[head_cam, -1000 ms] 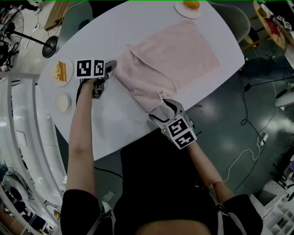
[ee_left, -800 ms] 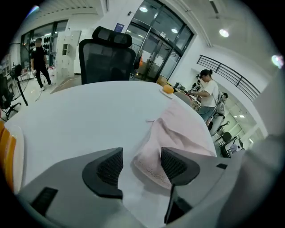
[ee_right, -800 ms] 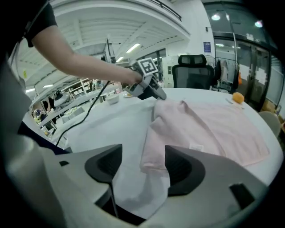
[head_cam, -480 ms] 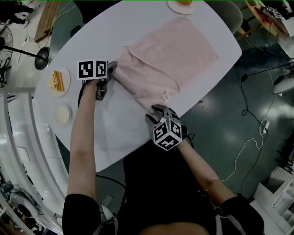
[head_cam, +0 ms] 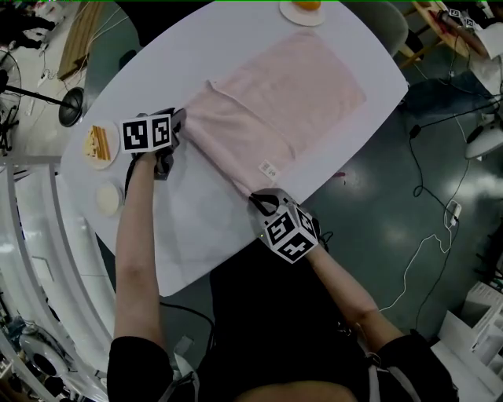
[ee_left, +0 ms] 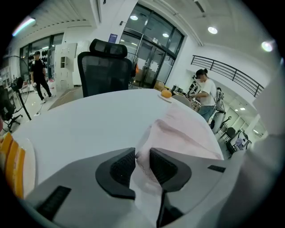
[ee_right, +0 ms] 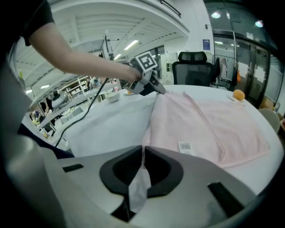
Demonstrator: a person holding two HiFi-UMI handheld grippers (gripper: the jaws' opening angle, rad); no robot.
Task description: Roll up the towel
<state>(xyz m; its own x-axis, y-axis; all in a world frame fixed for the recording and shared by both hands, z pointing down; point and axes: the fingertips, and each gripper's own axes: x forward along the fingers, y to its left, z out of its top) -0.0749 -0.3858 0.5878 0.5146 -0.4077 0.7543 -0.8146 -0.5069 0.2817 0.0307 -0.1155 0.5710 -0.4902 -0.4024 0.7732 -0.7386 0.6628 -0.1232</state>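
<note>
A pale pink towel (head_cam: pixel 283 86) lies spread on the white table (head_cam: pixel 196 220), its near edge folded over into a thick band. My left gripper (head_cam: pixel 179 119) is at the band's left end. In the left gripper view its jaws are closing, and bunched towel (ee_left: pixel 187 133) fills the gap of the left gripper (ee_left: pixel 142 162), touching both pads. My right gripper (head_cam: pixel 264 201) is at the band's right corner by the table edge. In the right gripper view the right gripper (ee_right: pixel 143 160) is closing to a thin slit that pinches the towel (ee_right: pixel 209 120) edge. A white label (ee_right: pixel 185 146) lies just beyond it.
A plate with an orange fruit (head_cam: pixel 302 8) stands at the table's far end past the towel. A plate of yellow food (head_cam: pixel 98 143) and a small white dish (head_cam: pixel 108 196) sit left of my left arm. The table edge runs right beside the right gripper.
The right gripper moved in to the towel's near right corner and its jaws closed on the edge. The left gripper's jaws closed on the left end with little movement.
</note>
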